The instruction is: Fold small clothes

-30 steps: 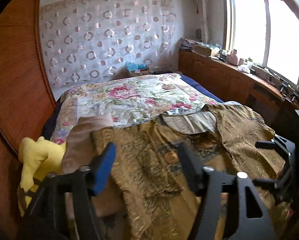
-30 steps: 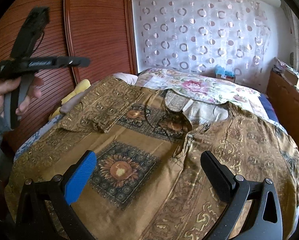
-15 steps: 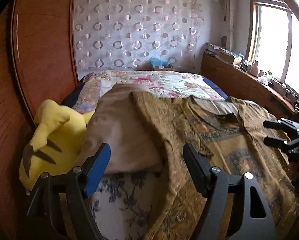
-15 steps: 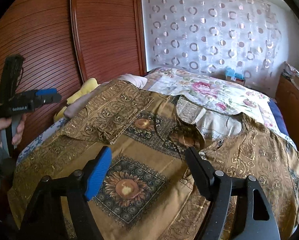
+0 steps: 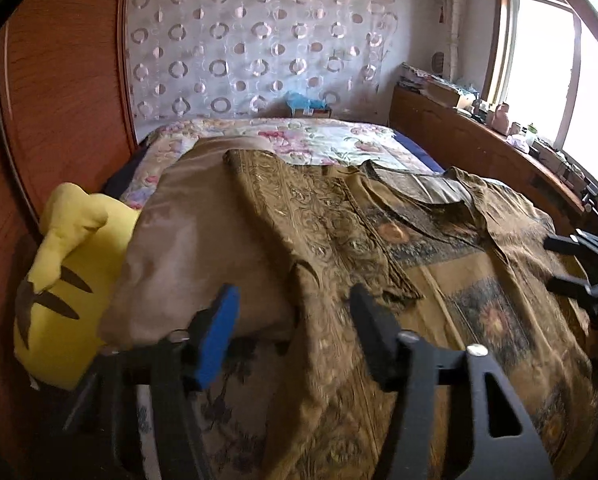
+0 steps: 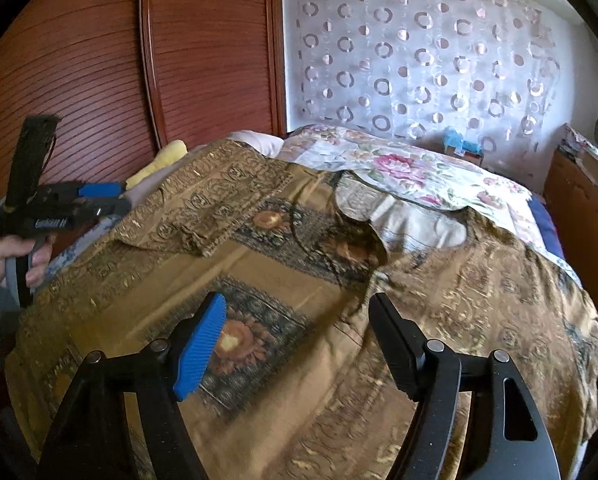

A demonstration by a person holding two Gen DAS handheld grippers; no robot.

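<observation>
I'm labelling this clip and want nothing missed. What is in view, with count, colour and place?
Shirt: one, gold-brown patterned, spread on the bed, one sleeve folded inward.
Quilt: one, white with pink flowers, behind the shirt.
Pillow: one, tan, under the shirt's sleeve side.
Plush toy: one, yellow with brown stripes, beside the pillow by the wardrobe.
Wardrobe: one, red-brown wood, beside the bed.
Curtain: one, white with rings, at the bed's head.
Window: one, bright, above a cluttered wooden ledge.
Left gripper: black and blue, jaws closing, not yet pressing on the shirt's edge.
Right gripper: black and blue, jaws open above the shirt.
Hand: one, holding the left gripper.
</observation>
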